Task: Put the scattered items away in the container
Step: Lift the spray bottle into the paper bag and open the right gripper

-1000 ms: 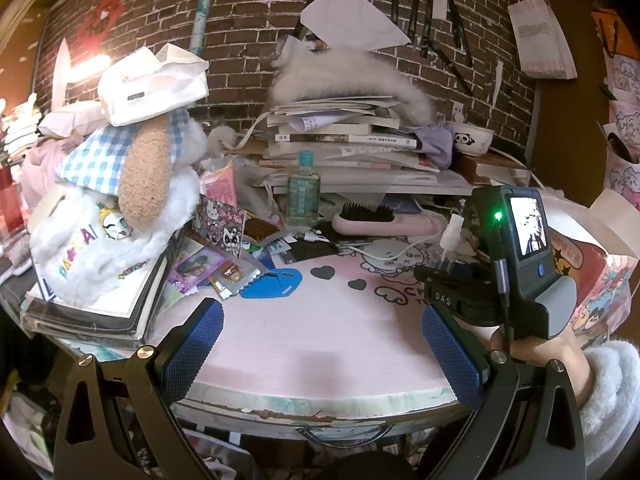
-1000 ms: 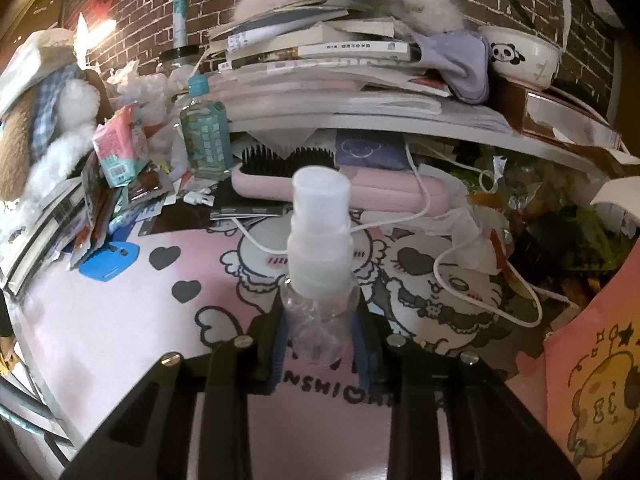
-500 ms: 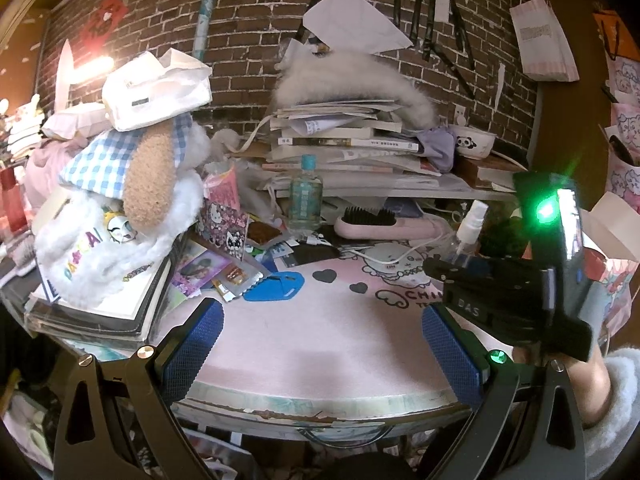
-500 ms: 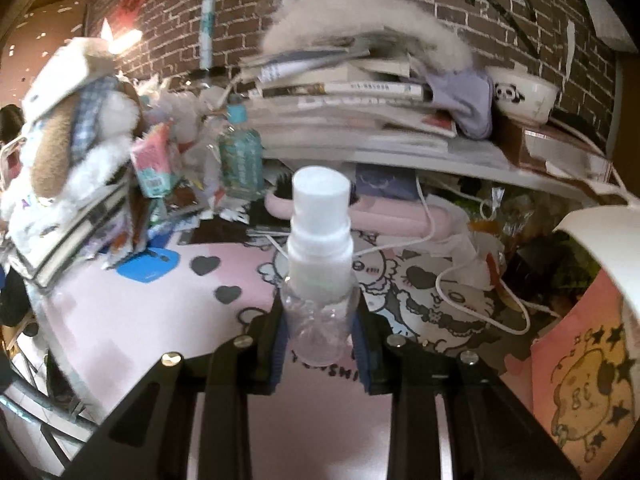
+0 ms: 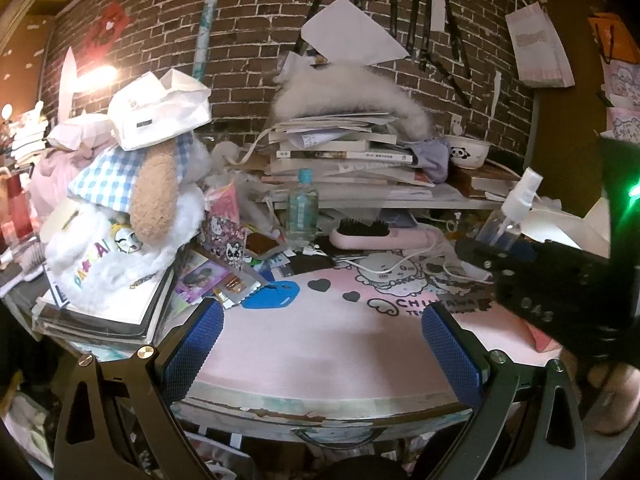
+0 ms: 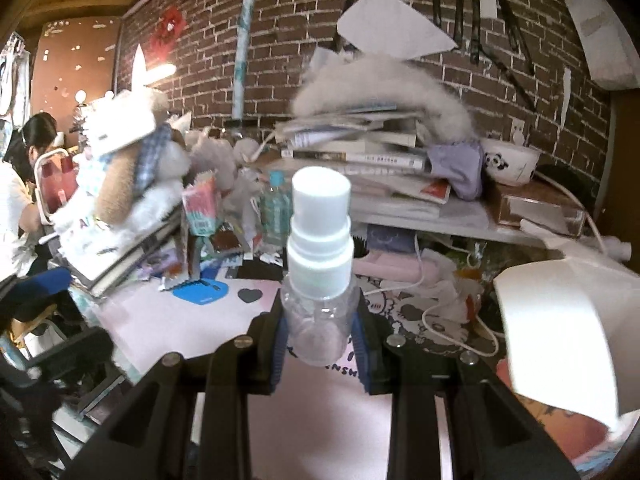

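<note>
My right gripper (image 6: 320,344) is shut on a small clear spray bottle (image 6: 320,280) with a white cap, held upright above the pink desk mat (image 6: 192,320). In the left wrist view the same spray bottle (image 5: 508,216) hangs at the right, clamped in the black right gripper (image 5: 496,248). My left gripper (image 5: 320,344) stands open over the mat's (image 5: 320,340) front edge with nothing between its blue pads. A pink paper bag with a white rim (image 6: 560,320) stands open at the right.
A teal bottle (image 5: 303,208), a pink hairbrush (image 5: 376,236), a blue tag (image 5: 272,296), a white cable (image 5: 384,266) and loose packets litter the desk. A plush toy on books (image 5: 140,208) fills the left. A stack of books (image 5: 344,156) and a panda bowl (image 5: 468,154) sit at the back.
My right gripper has risen and swung right with the spray bottle, which now stands higher against the book stack. The paper bag's rim has come closer at right. My left gripper has stayed put.
</note>
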Demonstrator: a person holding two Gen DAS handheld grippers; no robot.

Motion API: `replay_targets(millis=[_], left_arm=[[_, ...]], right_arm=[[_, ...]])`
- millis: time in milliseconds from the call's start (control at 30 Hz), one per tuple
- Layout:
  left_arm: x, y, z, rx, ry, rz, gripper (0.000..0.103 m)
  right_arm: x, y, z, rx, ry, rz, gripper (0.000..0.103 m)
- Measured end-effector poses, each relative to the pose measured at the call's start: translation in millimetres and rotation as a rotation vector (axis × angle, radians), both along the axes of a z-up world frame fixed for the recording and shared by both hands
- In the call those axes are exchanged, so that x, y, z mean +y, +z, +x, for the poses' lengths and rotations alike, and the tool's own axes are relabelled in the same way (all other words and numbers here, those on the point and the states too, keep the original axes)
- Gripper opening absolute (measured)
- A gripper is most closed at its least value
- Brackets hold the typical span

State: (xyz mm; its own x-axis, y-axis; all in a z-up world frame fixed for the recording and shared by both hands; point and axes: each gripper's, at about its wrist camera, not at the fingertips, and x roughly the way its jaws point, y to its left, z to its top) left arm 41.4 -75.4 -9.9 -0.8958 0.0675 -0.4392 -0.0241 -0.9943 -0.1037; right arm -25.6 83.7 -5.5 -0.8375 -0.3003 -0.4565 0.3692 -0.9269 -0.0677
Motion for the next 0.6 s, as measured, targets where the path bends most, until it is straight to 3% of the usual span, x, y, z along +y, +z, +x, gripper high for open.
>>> replay_targets(millis=[600], left_arm=[[47,16,-2,0.016,-0.071,-0.040,0.099]], right_arm=[[81,58,27,0.030,-0.036,-0.083,0.026]])
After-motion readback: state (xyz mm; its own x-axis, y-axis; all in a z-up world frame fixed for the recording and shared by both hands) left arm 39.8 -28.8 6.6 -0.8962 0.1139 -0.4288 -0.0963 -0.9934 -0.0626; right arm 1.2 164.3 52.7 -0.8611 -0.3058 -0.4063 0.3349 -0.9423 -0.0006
